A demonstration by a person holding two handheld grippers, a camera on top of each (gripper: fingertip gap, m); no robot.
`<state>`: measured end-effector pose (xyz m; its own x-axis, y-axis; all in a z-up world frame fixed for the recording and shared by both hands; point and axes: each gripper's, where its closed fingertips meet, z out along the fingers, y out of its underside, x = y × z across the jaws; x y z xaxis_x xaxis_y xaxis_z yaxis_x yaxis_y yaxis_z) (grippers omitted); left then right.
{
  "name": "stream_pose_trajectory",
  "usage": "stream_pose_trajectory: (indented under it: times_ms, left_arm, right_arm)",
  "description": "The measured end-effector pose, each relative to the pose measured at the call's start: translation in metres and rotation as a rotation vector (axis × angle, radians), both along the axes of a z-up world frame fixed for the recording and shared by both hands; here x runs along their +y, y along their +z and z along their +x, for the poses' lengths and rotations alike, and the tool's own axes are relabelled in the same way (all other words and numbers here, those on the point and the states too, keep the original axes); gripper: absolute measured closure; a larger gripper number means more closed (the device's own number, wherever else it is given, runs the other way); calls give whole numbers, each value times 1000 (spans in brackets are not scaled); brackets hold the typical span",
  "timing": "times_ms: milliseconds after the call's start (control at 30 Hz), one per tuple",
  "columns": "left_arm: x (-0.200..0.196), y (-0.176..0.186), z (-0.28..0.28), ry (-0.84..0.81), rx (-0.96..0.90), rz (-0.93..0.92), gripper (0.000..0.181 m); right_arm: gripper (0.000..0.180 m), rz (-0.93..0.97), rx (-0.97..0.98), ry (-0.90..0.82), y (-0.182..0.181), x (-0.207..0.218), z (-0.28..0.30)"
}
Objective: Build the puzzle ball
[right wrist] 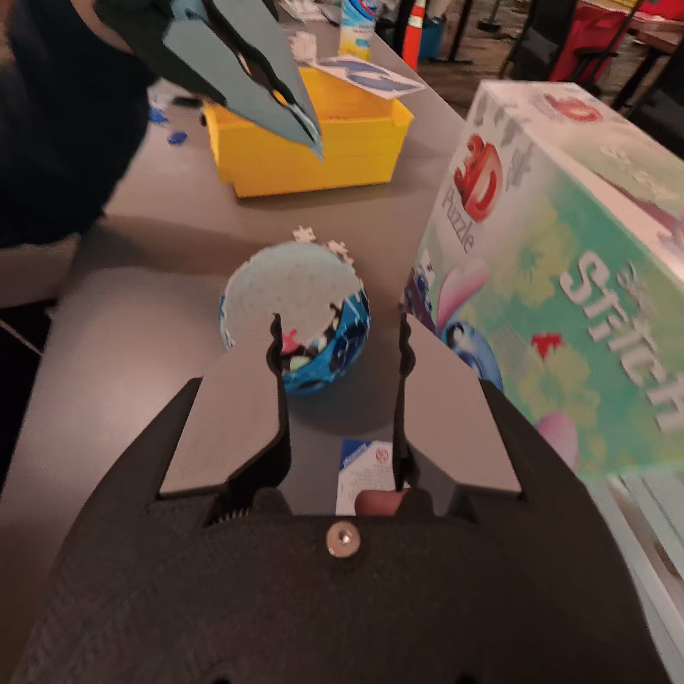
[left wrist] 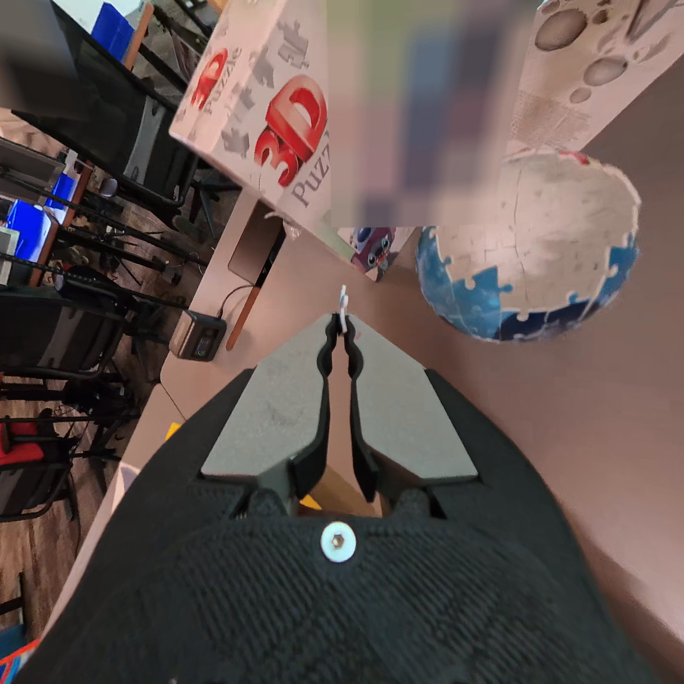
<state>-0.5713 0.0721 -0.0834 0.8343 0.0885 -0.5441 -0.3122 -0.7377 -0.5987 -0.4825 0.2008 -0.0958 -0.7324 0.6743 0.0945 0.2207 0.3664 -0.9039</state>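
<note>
The part-built puzzle ball (right wrist: 296,318) rests on the grey table, its open hollow side up, blue pieces around its lower shell. It also shows in the left wrist view (left wrist: 525,251), to the right of my left gripper. My left gripper (left wrist: 342,322) is shut on a thin pale puzzle piece (left wrist: 343,303) that sticks out past its tips. In the right wrist view the left gripper (right wrist: 314,144) hangs above and behind the ball. My right gripper (right wrist: 338,325) is open and empty, its jaws just in front of the ball, the left jaw overlapping the ball's near edge.
The puzzle box (right wrist: 555,277) lies at the right of the ball; it also shows in the left wrist view (left wrist: 266,111). A yellow tray (right wrist: 311,148) stands behind the ball. A folded leaflet (right wrist: 364,473) lies under my right gripper. Loose blue pieces (right wrist: 175,137) lie at the far left.
</note>
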Motion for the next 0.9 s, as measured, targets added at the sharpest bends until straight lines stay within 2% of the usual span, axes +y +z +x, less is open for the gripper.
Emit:
stream_pose_trajectory:
  times_ms: [33, 167, 300, 400, 533, 733, 900]
  left_arm:
    - [-8, -2, 1, 10, -6, 8, 180]
    - [-21, -32, 23, -17, -135, 85, 181]
    - [-16, -71, 15, 60, -197, 121, 181]
    - [0, -92, 17, 57, -302, 140, 181]
    - [10, -116, 6, 74, -312, 73, 180]
    - [28, -138, 5, 39, -409, 32, 180]
    - [35, -149, 17, -28, -532, 23, 180]
  right_arm:
    - [118, 28, 9, -30, -5, 8, 8]
    - [132, 41, -28, -65, -36, 25, 41]
    - [136, 71, -98, -249, -86, 43, 19]
    - [140, 63, -105, -252, -102, 32, 3]
    - [180, 262, -57, -327, -120, 39, -21]
    - [180, 290, -166, -211, -146, 16, -34]
    - [180, 161, -268, -119, -153, -5, -39]
